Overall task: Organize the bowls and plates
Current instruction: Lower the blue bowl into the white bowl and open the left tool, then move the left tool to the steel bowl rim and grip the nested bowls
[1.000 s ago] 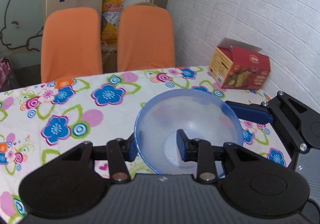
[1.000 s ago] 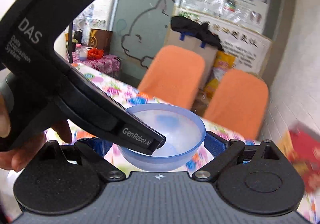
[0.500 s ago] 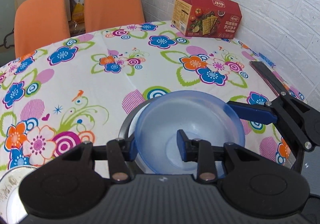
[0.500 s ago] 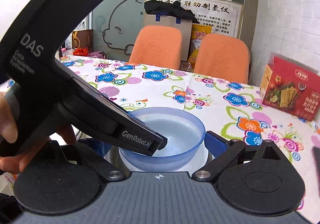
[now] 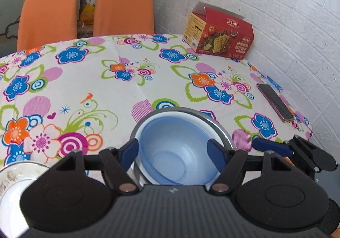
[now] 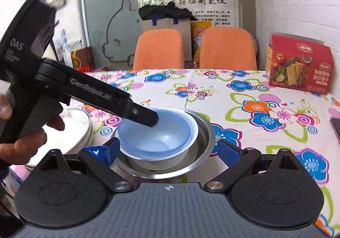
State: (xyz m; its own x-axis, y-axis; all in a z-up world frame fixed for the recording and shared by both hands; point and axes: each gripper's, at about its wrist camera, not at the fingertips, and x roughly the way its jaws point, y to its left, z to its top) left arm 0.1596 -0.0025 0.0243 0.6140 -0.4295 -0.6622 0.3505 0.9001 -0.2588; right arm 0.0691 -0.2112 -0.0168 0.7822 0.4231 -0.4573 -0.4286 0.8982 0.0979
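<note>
A translucent blue bowl [image 5: 170,138] sits nested in a white bowl [image 5: 192,115], which rests inside a steel bowl [image 5: 222,130] on the flowered tablecloth. My left gripper [image 5: 173,153] is open, its blue pads on either side of the blue bowl's near rim without gripping it. In the right wrist view the same stack shows as blue bowl [image 6: 155,133], white bowl [image 6: 157,160] and steel bowl [image 6: 200,131]. My right gripper [image 6: 165,150] stands open around the steel bowl's near side. A hand holds the left gripper there, one of its fingers [image 6: 138,113] over the blue bowl.
A white dish [image 5: 12,182] lies left of the stack, also visible as the white dish [image 6: 77,129]. A red cracker box [image 5: 221,36] stands far right by the brick wall. A dark flat bar [image 5: 274,99] lies near the right table edge. Two orange chairs [image 5: 123,8] stand behind.
The left gripper lowered the blue bowl into the white bowl inside the steel bowl and opened, letting go of its rim. The right gripper stayed open.
</note>
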